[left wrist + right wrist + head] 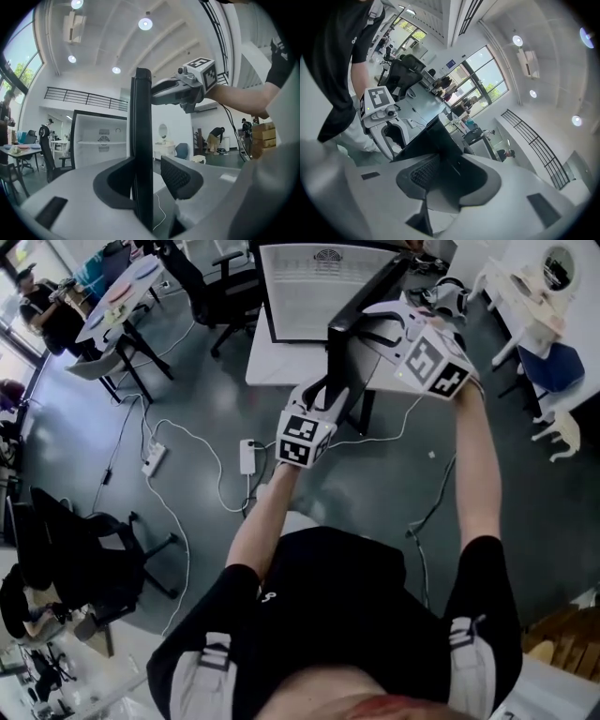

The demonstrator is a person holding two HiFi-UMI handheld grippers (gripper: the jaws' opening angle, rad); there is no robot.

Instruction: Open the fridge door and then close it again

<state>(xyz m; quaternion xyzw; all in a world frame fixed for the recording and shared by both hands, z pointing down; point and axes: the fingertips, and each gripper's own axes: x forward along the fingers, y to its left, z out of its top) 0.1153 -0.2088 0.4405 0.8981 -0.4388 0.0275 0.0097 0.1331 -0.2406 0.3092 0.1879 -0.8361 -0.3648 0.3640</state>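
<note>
Fridge door point(368, 296) was open, swung out from the white fridge interior point(314, 292) at the top of the head view. The door was a black slab seen edge-on, with both tongs on its free edge.

Left tongs point(147, 174): door edge ran upright between the jaws. The jaws stood wide. One jaw sat against the door's left face, and the textured pad point(176, 177) of the other stood just clear of the right face with a visible gap. So there was no clamp, the door was only straddled. In the head view these tongs sat lower on the door edge, with the marker cube facing the camera.

Right tongs point(450, 174): also wide open, with the door edge between the jaws and the dark panel filling most of the gap. One ribbed pad point(423, 172) was exposed beside the door and no firm bite was visible. These tongs sat higher up the door edge, angled down.

Both of the person's arms were stretched forward to the door.

Surroundings: a grey floor point(206, 381) with white cables and a power strip point(155, 458), an office chair point(220, 287) to the left of the fridge, a table point(122, 298) with plates at far left, and white furniture point(530, 296) at far right. People were in the background.
</note>
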